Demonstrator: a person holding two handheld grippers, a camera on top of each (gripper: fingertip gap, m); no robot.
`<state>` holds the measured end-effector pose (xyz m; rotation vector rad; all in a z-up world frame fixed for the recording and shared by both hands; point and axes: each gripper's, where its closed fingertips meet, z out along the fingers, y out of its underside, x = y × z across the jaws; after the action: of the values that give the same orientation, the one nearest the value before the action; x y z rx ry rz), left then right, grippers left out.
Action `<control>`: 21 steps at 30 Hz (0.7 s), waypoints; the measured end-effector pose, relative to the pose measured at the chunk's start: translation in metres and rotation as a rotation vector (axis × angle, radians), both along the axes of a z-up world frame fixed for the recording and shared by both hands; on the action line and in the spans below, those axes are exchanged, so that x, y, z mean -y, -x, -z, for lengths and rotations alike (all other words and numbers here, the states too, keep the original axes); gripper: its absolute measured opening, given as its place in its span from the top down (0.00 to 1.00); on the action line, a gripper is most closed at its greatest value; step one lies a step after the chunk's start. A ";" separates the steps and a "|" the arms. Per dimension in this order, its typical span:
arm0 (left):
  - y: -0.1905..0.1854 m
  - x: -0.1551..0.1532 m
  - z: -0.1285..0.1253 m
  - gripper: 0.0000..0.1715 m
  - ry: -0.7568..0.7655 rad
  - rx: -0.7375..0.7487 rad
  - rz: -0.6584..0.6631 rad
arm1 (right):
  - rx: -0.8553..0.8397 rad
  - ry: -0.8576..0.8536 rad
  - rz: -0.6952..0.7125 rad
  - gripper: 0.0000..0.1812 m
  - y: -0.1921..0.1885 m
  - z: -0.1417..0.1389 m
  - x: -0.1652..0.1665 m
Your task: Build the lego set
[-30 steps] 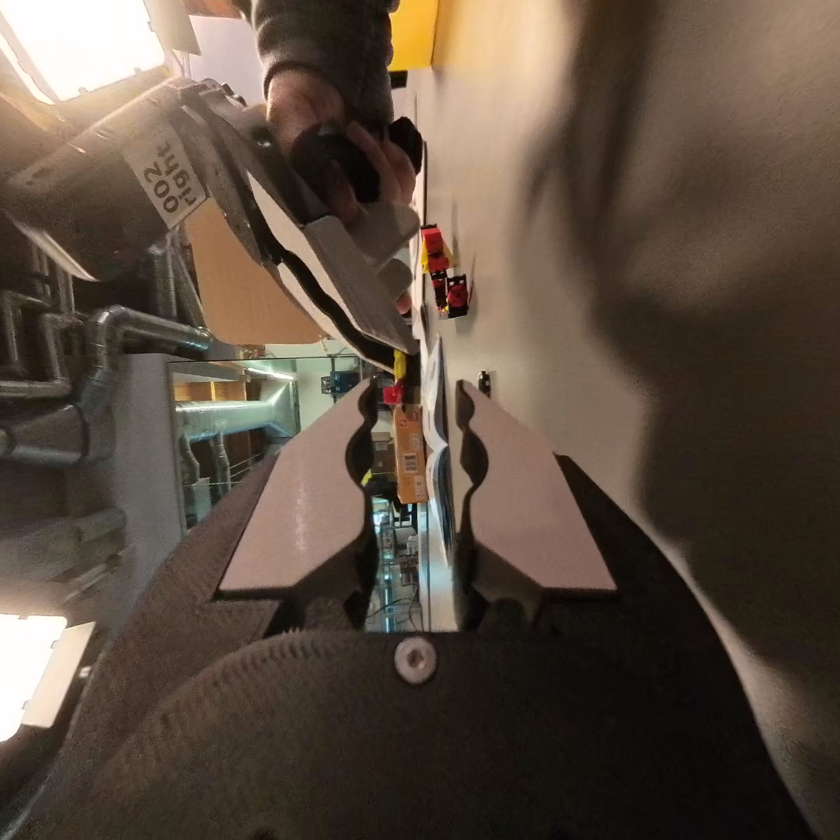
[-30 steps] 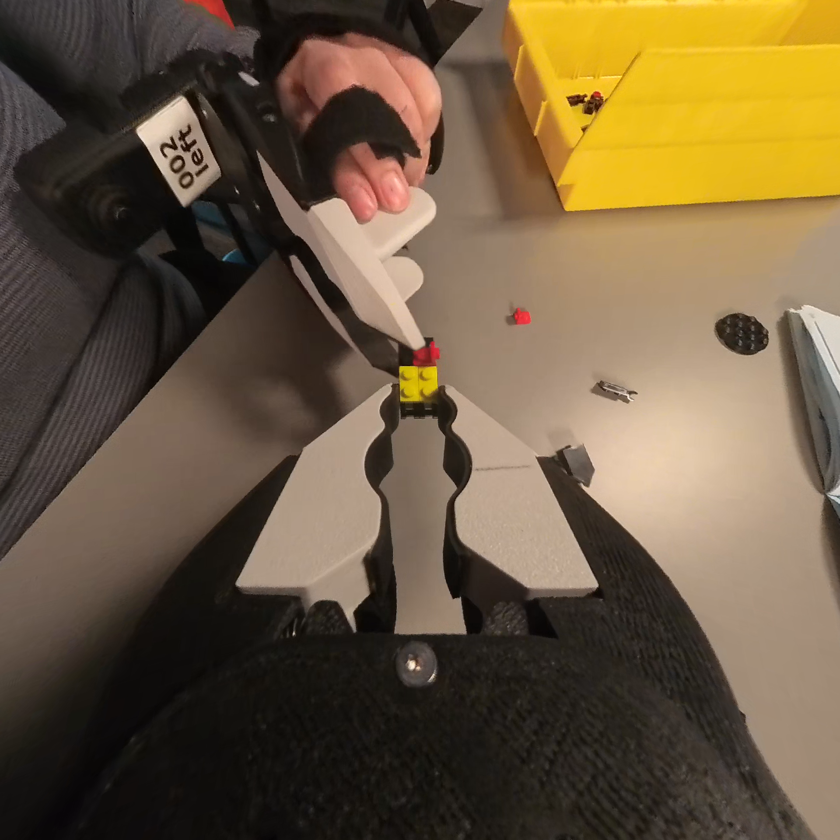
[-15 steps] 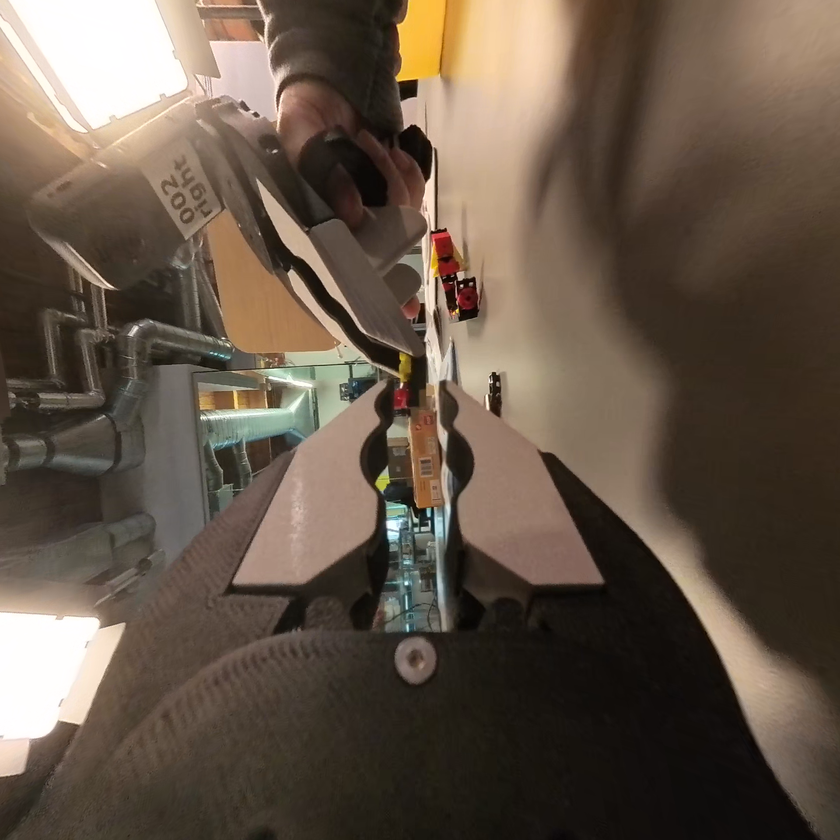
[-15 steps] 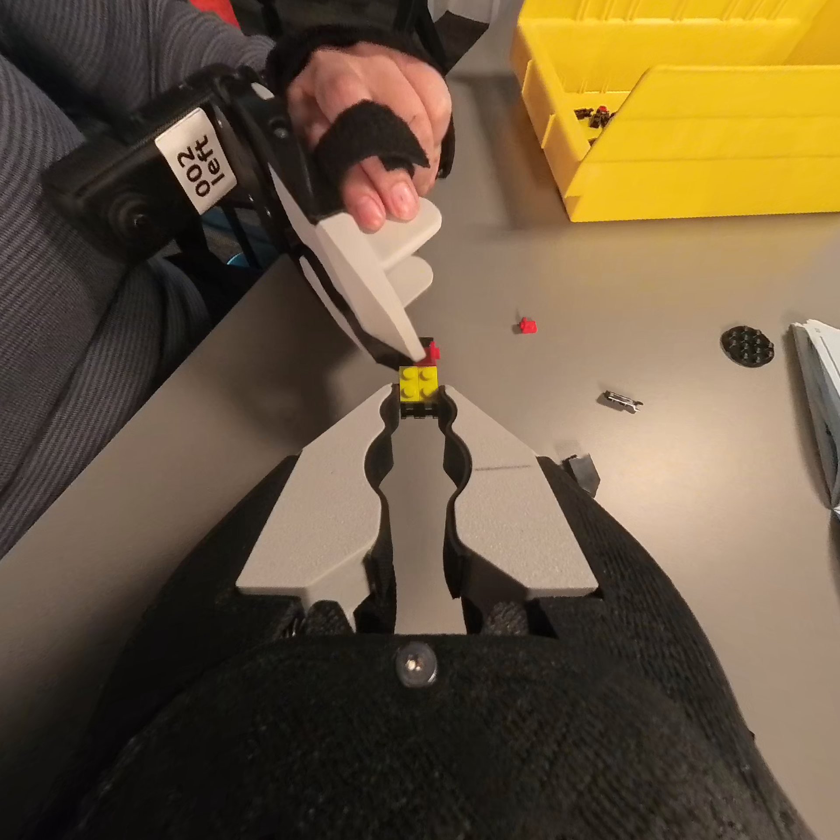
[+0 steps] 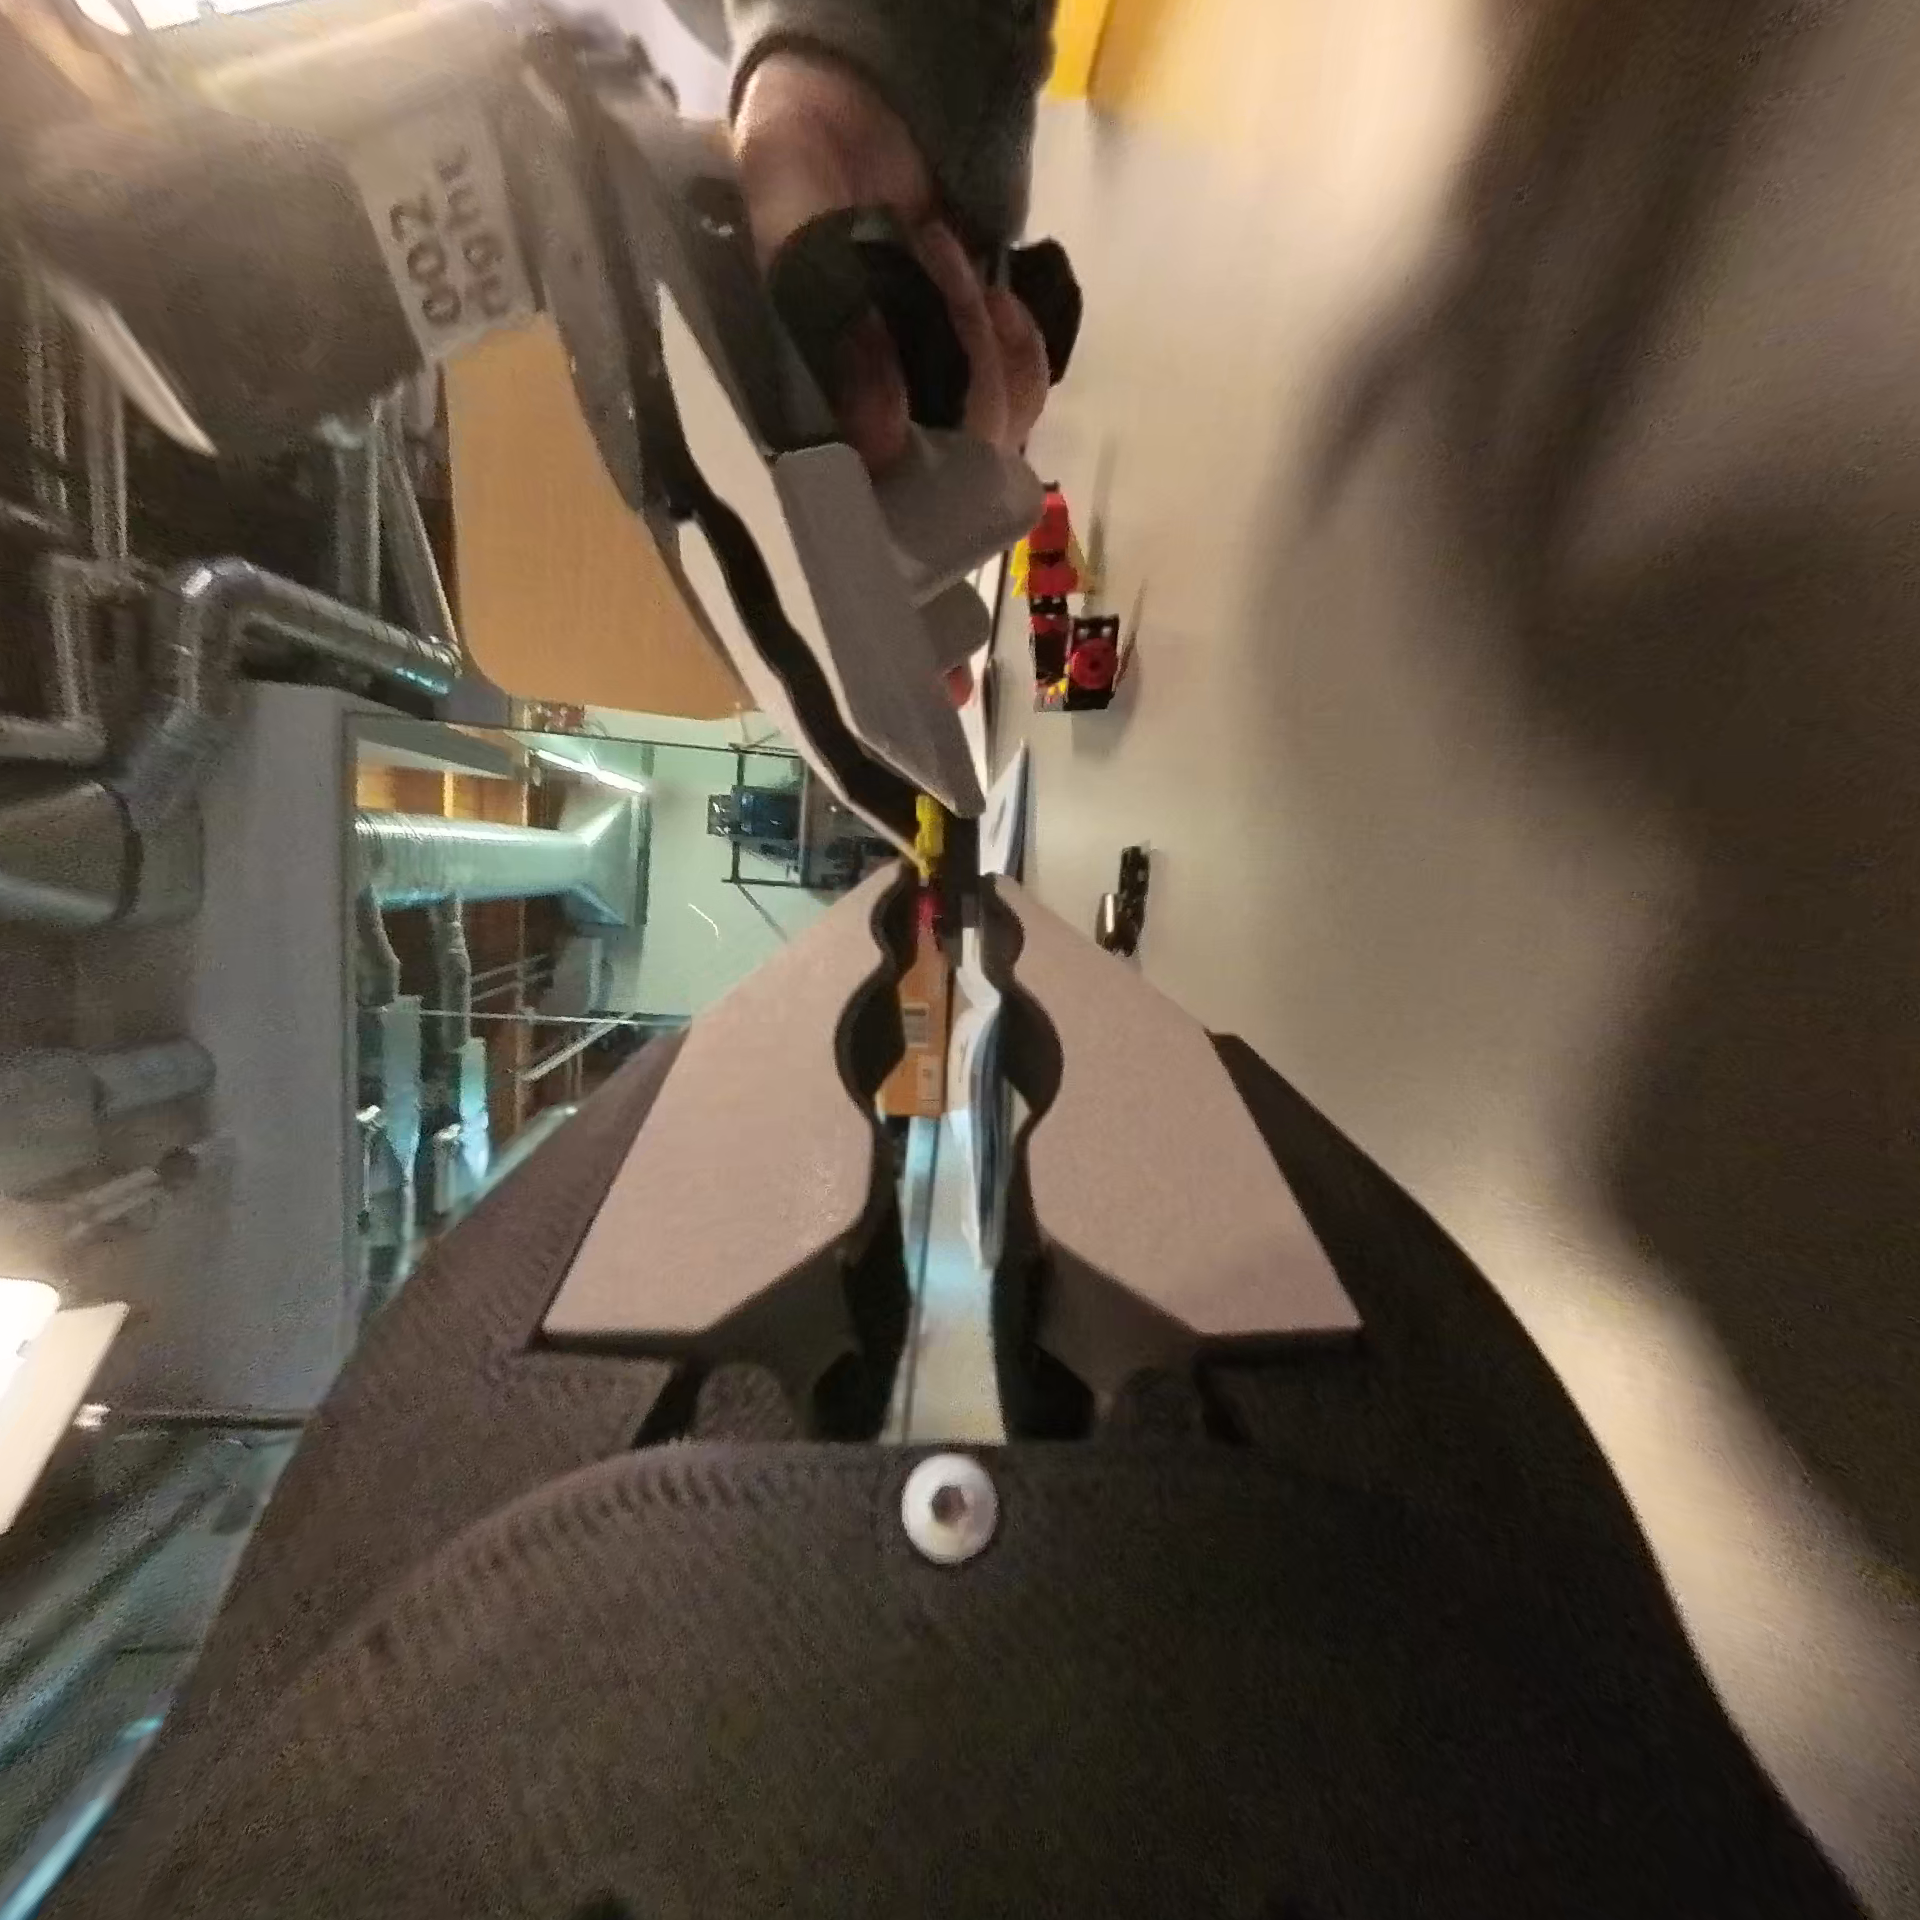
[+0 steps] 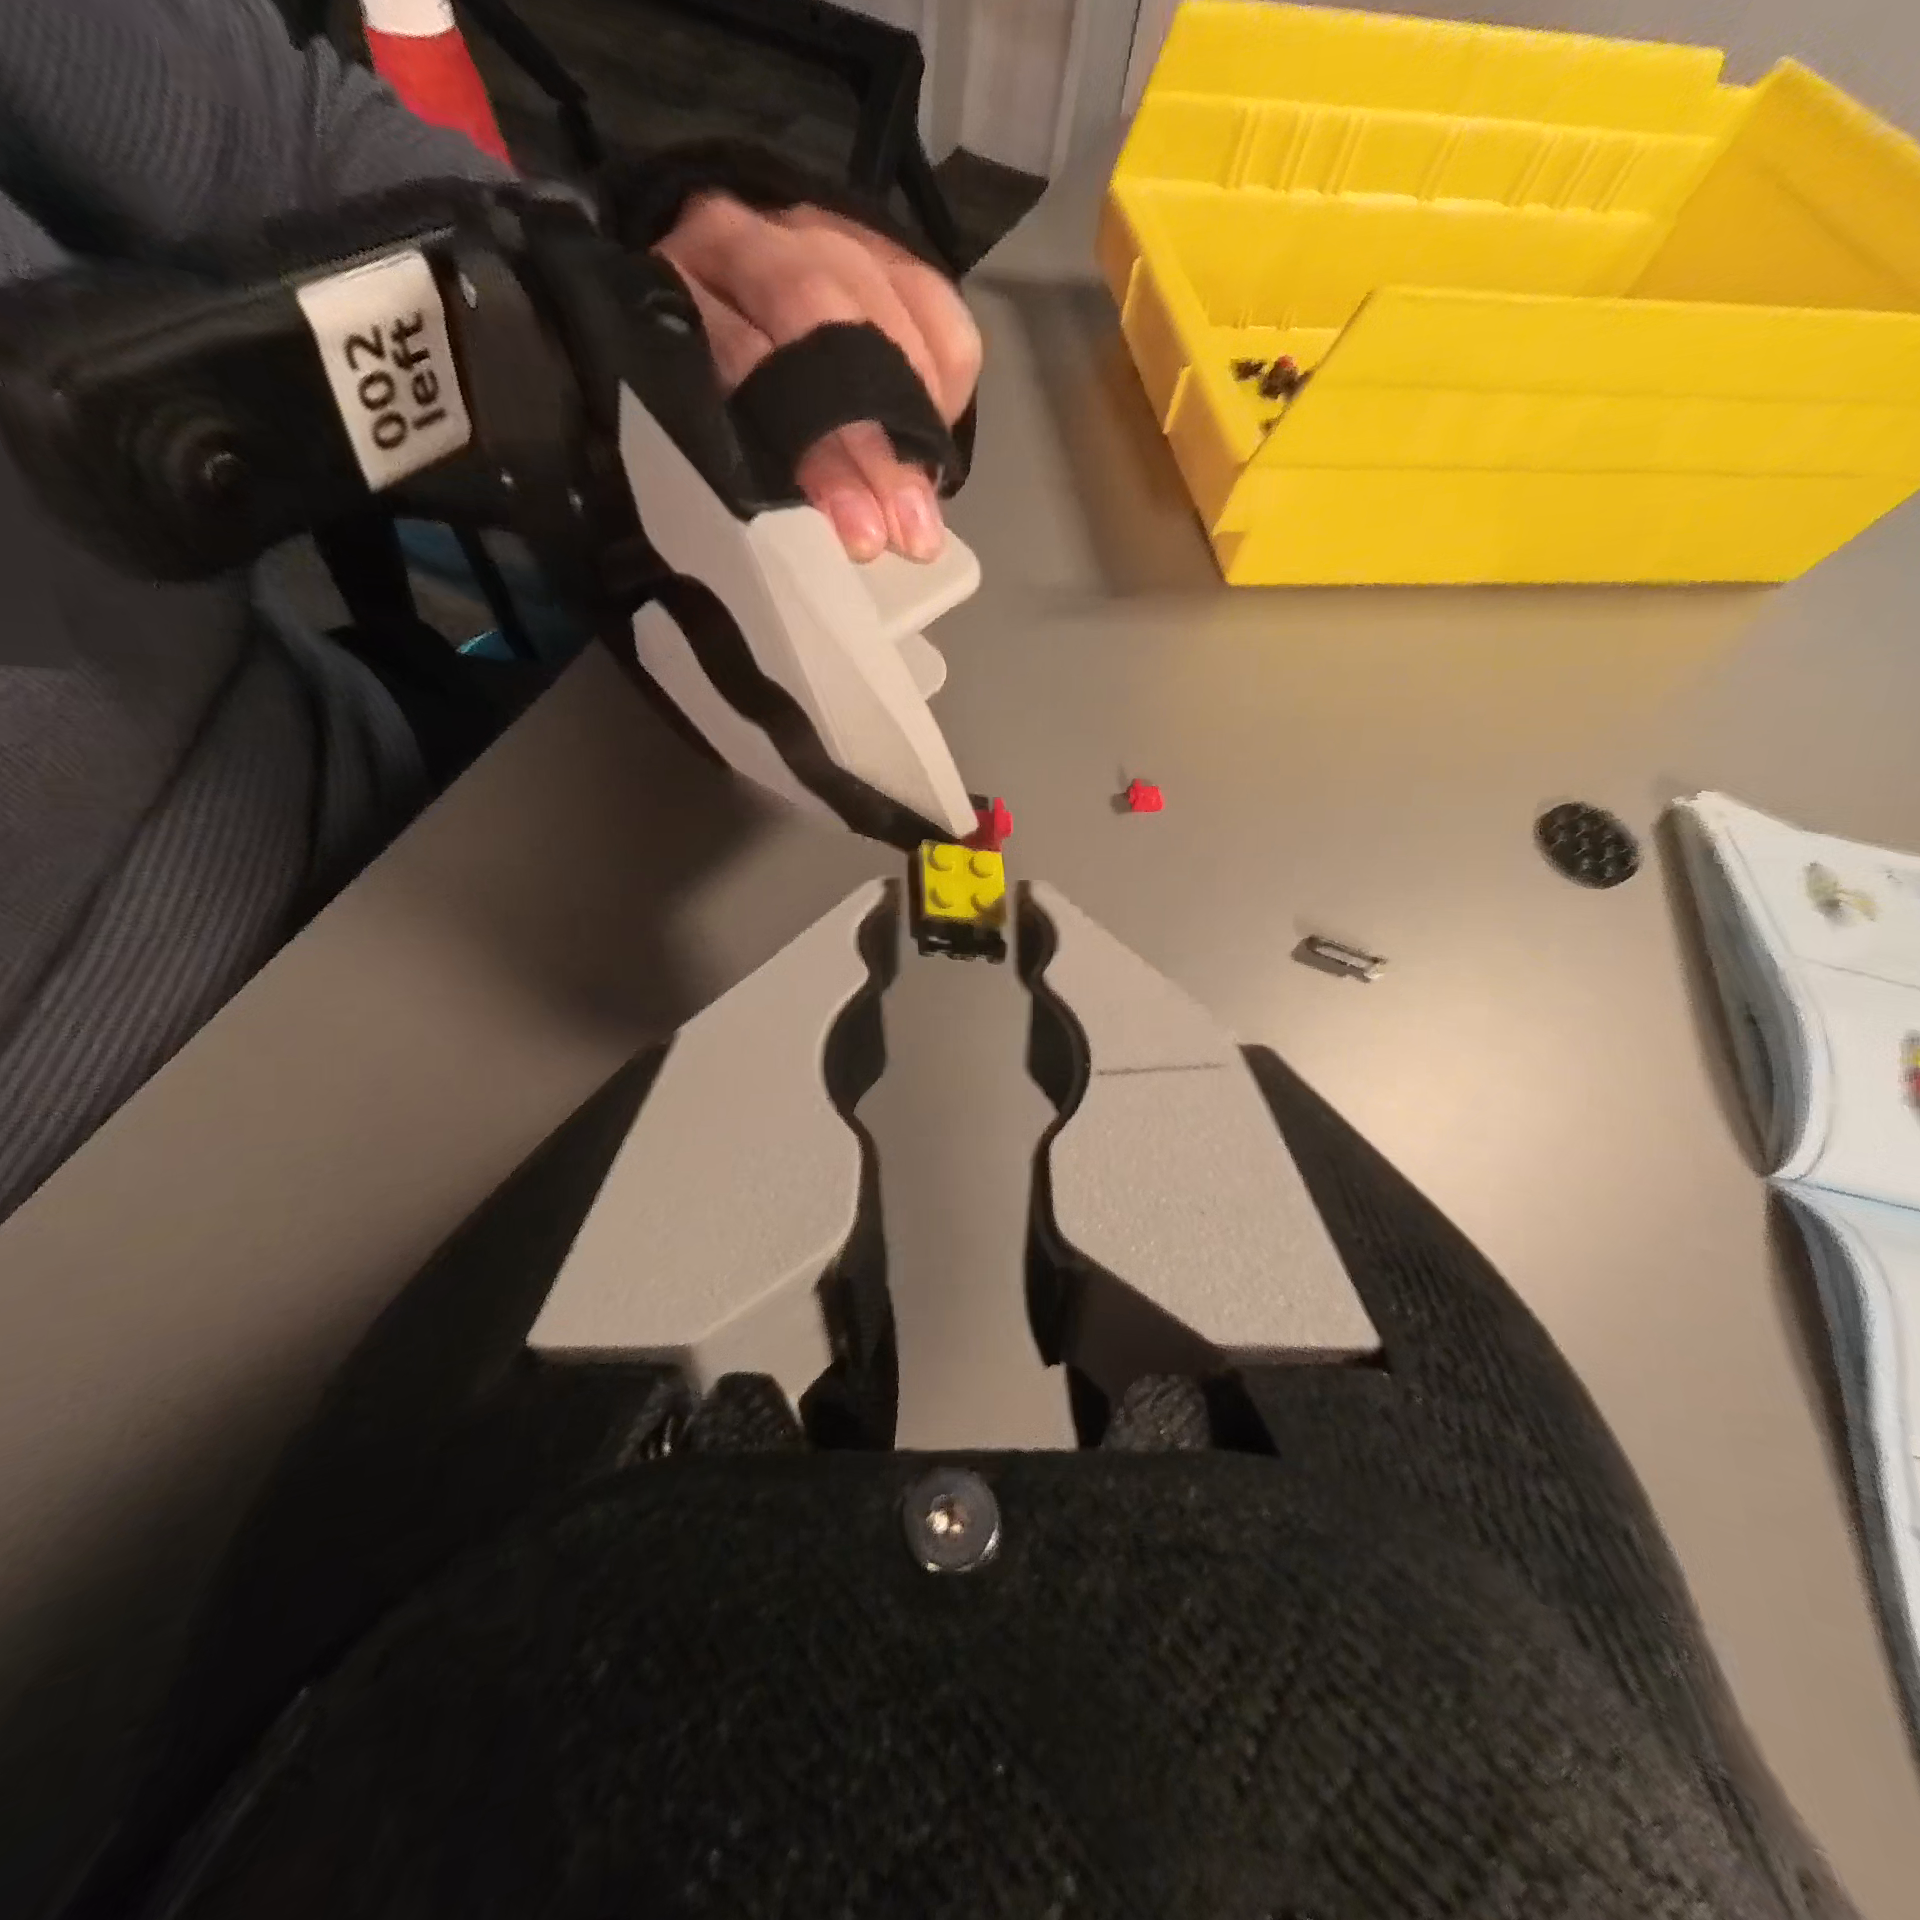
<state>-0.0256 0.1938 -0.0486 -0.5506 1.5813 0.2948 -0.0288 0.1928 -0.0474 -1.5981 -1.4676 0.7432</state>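
Right tool [image 6: 961, 902] clamped yellow-black brick stack [image 6: 962, 896]; left tool [image 6: 971, 826] pinched small red piece [image 6: 993, 821] against it. Loose parts remained on bench [image 6: 1351, 727]; build looked early.

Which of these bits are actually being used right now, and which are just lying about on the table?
In use:
- yellow brick on a black piece, gripped by the right gripper
- small red piece, pinched by the left gripper

Lying about:
- loose red piece
- round black plate
- small grey part
- open booklet
- yellow bin
- red and black model
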 end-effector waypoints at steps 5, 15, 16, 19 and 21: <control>0.005 -0.010 -0.008 0.95 0.168 0.082 -0.026 | 0.096 -0.338 0.046 0.79 0.003 -0.006 -0.009; 0.005 -0.014 -0.009 0.96 0.287 0.106 -0.034 | 0.405 -0.825 0.182 0.94 0.007 -0.001 -0.031; 0.005 -0.014 -0.009 0.96 0.285 0.107 -0.034 | 0.423 -0.850 0.178 0.94 0.007 -0.001 -0.031; 0.006 -0.014 -0.008 0.96 0.314 0.103 -0.033 | 0.458 -0.909 0.167 0.95 0.008 0.000 -0.031; 0.006 -0.013 -0.008 0.96 0.314 0.104 -0.025 | 0.460 -0.944 0.158 0.95 0.009 -0.001 -0.030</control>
<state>-0.0321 0.2069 -0.0406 -0.8160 1.5295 0.0342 -0.0377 0.2230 -0.0466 -1.1226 -1.6157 -0.4243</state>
